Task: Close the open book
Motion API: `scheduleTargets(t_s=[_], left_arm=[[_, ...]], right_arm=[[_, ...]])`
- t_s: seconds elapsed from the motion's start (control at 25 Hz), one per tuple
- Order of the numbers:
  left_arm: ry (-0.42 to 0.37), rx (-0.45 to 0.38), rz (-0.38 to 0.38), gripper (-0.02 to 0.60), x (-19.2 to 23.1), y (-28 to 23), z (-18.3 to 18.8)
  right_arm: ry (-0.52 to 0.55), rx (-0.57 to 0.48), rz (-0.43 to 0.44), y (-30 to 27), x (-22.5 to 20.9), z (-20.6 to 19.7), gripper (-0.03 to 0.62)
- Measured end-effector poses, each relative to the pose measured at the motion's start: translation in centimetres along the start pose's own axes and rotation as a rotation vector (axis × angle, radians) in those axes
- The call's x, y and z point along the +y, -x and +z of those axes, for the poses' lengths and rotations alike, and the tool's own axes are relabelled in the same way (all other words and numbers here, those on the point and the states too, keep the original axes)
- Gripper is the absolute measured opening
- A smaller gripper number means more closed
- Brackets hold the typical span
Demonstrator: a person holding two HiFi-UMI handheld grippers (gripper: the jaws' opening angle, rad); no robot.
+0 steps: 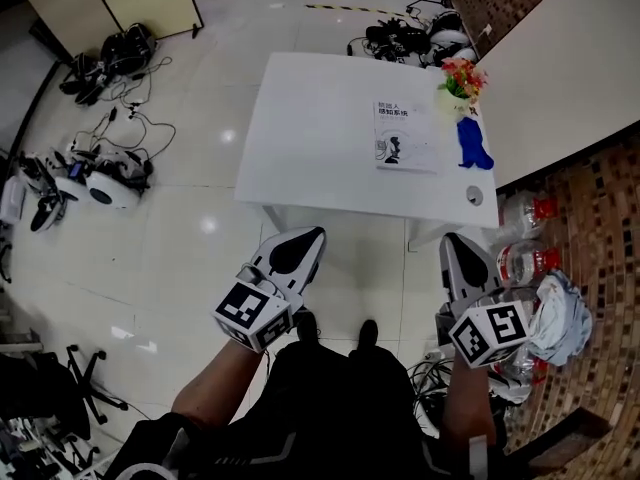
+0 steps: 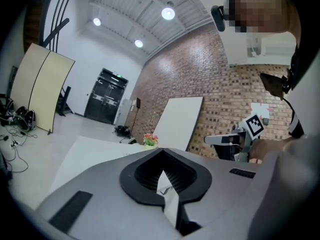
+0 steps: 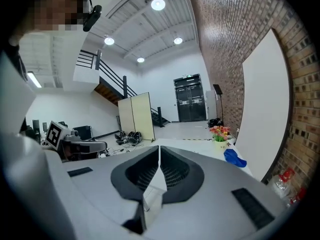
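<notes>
A white book (image 1: pixel 405 136) lies flat on the right part of the white table (image 1: pixel 300 148), cover with dark print facing up. Both grippers hang well short of the table, close to the person's body. My left gripper (image 1: pixel 303 236) points toward the table's near edge with its jaws together and nothing between them; the left gripper view shows the same shut jaws (image 2: pixel 162 151). My right gripper (image 1: pixel 456 240) is below the table's right corner, also shut and empty (image 3: pixel 159 147). Each gripper view shows the other gripper off to the side.
A pot of flowers (image 1: pixel 460 78) and a blue object (image 1: pixel 472 148) stand at the table's right edge beside the book. Plastic bottles (image 1: pixel 525 258) lie on the brick floor at right. Cables and gear (image 1: pixel 90 178) litter the floor at left. A white board (image 1: pixel 560 78) lies at right.
</notes>
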State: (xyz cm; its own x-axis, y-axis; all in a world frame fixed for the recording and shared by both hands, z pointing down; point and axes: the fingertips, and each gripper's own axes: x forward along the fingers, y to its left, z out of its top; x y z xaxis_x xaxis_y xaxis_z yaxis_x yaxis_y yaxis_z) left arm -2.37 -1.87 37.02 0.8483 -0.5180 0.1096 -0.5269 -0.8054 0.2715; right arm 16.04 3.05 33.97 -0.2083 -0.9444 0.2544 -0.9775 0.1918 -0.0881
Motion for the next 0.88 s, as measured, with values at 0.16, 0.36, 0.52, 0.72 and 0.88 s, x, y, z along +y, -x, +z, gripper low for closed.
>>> scheduleTargets(t_s=[0.16, 0.36, 0.52, 0.72, 0.88], left_arm=[[-0.027, -0.011, -0.001, -0.005, -5.6, 2.3, -0.2], [-0.051, -0.001, 0.037, -0.005, -14.6, 4.5, -1.9], [-0.053, -0.017, 0.063, -0.005, -21.5, 7.2, -3.5], [-0.06, -0.006, 0.092, -0.005, -26.8, 12.3, -4.2], [-0.077, -0.022, 0.102, -0.005, -29.2, 18.2, -5.8]], right_arm=[[0.018, -0.04, 0.042, 5.4, 1.0, -0.3, 0.008], [0.038, -0.08, 0.113, 13.4, 1.0, -1.9, 0.008], [0.06, -0.079, 0.166, 20.4, 0.8, -3.2, 0.008], [0.049, -0.101, 0.173, 26.4, 3.0, -4.6, 0.008], [0.068, -0.118, 0.161, 30.7, 7.7, -5.6, 0.008]])
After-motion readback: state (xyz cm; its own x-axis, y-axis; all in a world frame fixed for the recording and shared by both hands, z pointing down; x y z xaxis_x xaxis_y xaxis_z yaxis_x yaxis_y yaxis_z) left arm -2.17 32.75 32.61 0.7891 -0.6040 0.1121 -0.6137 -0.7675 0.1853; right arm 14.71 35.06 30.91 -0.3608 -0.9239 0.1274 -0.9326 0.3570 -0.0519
